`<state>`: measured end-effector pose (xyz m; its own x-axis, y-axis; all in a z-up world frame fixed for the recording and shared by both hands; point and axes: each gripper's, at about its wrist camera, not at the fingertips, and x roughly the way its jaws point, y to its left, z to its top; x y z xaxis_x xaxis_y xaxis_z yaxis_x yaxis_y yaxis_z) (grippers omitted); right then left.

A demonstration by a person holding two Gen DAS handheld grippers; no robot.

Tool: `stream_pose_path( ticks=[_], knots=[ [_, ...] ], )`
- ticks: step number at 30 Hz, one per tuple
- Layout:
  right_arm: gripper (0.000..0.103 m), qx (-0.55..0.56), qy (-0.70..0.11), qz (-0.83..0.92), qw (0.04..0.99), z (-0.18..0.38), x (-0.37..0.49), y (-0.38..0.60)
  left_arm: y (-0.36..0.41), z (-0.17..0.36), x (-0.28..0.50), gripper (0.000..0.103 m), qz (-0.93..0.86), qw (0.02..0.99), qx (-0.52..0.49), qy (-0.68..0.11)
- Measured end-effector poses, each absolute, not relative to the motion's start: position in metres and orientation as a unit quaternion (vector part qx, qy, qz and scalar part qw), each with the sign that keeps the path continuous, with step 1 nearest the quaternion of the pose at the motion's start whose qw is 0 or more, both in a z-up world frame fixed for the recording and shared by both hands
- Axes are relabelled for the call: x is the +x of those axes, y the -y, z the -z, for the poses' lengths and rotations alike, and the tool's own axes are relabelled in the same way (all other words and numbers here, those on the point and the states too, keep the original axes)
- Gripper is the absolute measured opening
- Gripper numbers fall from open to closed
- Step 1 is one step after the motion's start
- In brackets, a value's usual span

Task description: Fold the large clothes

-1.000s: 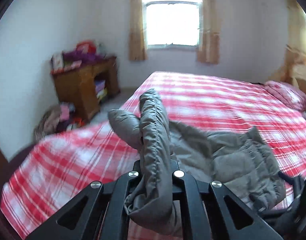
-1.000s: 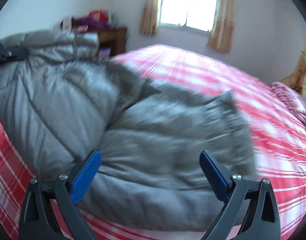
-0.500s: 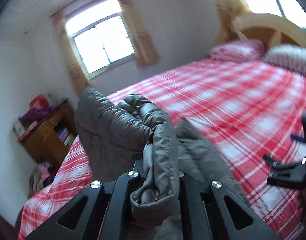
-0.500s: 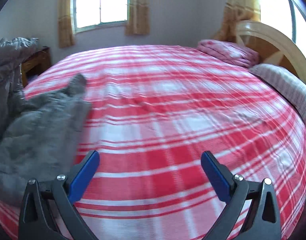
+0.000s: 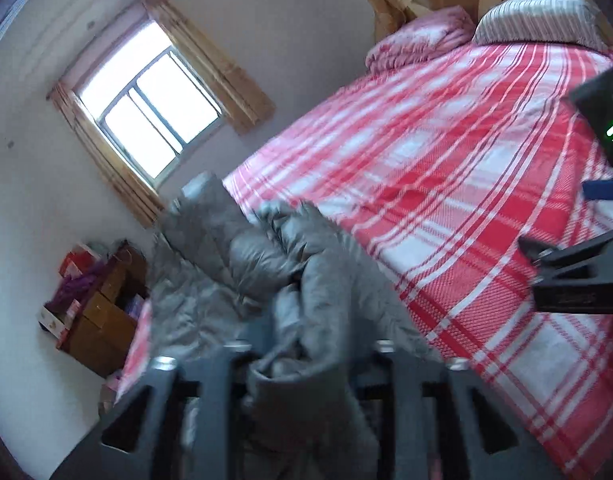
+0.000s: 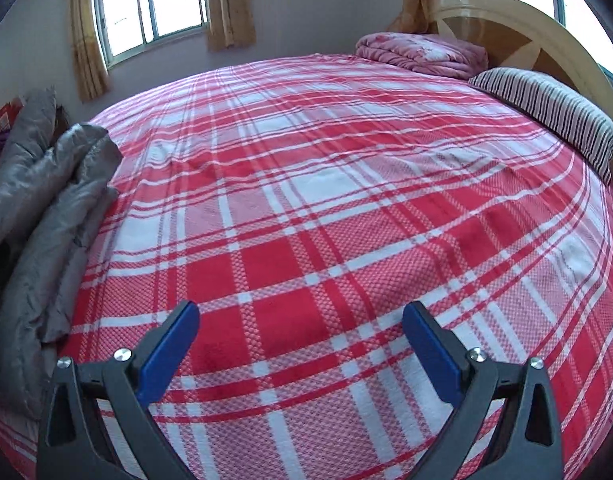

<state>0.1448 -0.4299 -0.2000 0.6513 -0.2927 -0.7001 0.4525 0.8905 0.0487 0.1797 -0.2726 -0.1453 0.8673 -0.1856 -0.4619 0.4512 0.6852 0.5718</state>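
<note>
The grey padded puffer jacket lies bunched at the foot corner of the bed with the red and white checked cover. The left gripper has just been opening its jaws; a fold of the jacket is between them, but apparently not pressed. The right gripper, with blue pads, hangs wide open above bare cover, holding nothing.

I see a grey quilted puffer jacket, shiny and rumpled, heaped in loose folds along the red-and-white plaid bed's left edge.
</note>
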Motion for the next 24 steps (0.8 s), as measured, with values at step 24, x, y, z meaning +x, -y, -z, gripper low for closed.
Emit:
stream_pose_path(
  ticks=[24],
  knots=[
    [0.083,-0.038,-0.286,0.097,0.953,0.004,0.266,0.239,0.011,0.122,0.386,0.098,-0.206,0.914,0.029,-0.348]
  ],
)
